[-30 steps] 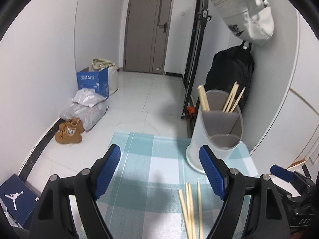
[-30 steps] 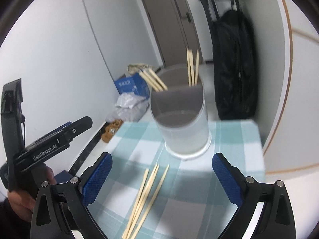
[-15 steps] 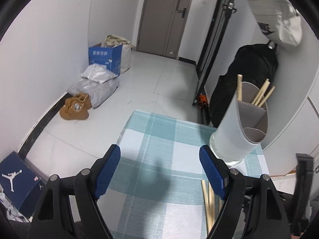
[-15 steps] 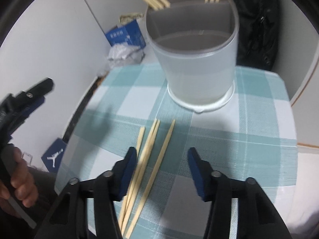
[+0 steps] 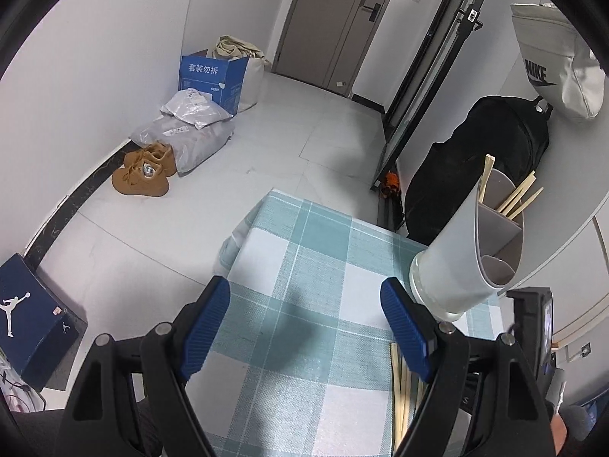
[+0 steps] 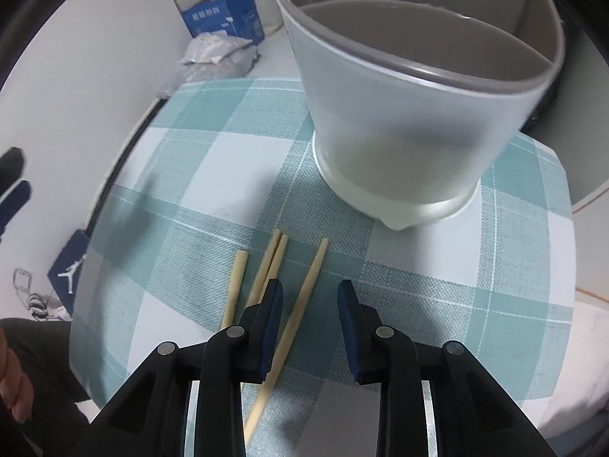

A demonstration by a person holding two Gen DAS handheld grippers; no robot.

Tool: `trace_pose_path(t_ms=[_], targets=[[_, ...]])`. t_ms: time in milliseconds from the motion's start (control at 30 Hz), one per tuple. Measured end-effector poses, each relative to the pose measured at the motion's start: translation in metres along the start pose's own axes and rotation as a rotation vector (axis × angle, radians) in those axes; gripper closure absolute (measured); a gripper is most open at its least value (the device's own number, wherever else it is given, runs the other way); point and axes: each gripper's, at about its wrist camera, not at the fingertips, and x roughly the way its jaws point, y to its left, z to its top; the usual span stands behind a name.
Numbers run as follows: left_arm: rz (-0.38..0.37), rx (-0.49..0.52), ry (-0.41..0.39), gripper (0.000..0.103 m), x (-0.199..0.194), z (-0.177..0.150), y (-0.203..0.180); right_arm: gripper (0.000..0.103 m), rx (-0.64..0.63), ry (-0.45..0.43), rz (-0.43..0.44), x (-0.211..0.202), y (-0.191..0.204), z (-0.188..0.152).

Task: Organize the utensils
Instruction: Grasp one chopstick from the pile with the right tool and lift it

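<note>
Several wooden chopsticks (image 6: 300,297) lie on the teal checked tablecloth (image 6: 228,160) in front of a frosted grey utensil holder (image 6: 403,129). My right gripper (image 6: 310,297) is low over the cloth, narrowly open, its jaws either side of the rightmost chopstick without gripping it. My left gripper (image 5: 304,312) is wide open and empty above the cloth. In the left wrist view the holder (image 5: 464,262) stands at the right with chopsticks (image 5: 517,198) in its back compartments, and the loose chopsticks (image 5: 399,384) lie beside the right finger.
The small table ends close behind the holder and on the left. Beyond lie white floor tiles, brown shoes (image 5: 144,171), grey parcels (image 5: 190,125), a blue box (image 5: 211,76) and a black backpack (image 5: 491,152).
My right gripper has dropped toward the loose chopsticks and its jaws have narrowed around the rightmost one. My left gripper has risen and tilted, still wide open.
</note>
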Motion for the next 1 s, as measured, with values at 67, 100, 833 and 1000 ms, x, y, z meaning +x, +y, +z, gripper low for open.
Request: trace_pose_path(t_ms=[67,100,833,1000], targets=[[0.004,0.005,-0.006,0.025,-0.001,0.002,0.000,0.079,-0.014,0.014,-0.046,0.002,0.005,0.004],[0.008,0.003,-0.009,0.025,-0.002,0.002,0.001,0.079,-0.020,0.018,-0.060,0.002,0.007,0.005],[0.059,0.057,0.025,0.025,0.009,-0.001,-0.004,0.099,0.127,-0.035,0.077,-0.017,-0.017,-0.005],[0.060,0.084,0.039,0.025,0.012,-0.003,-0.010,0.099,0.183,-0.086,0.157,-0.032,-0.035,-0.014]])
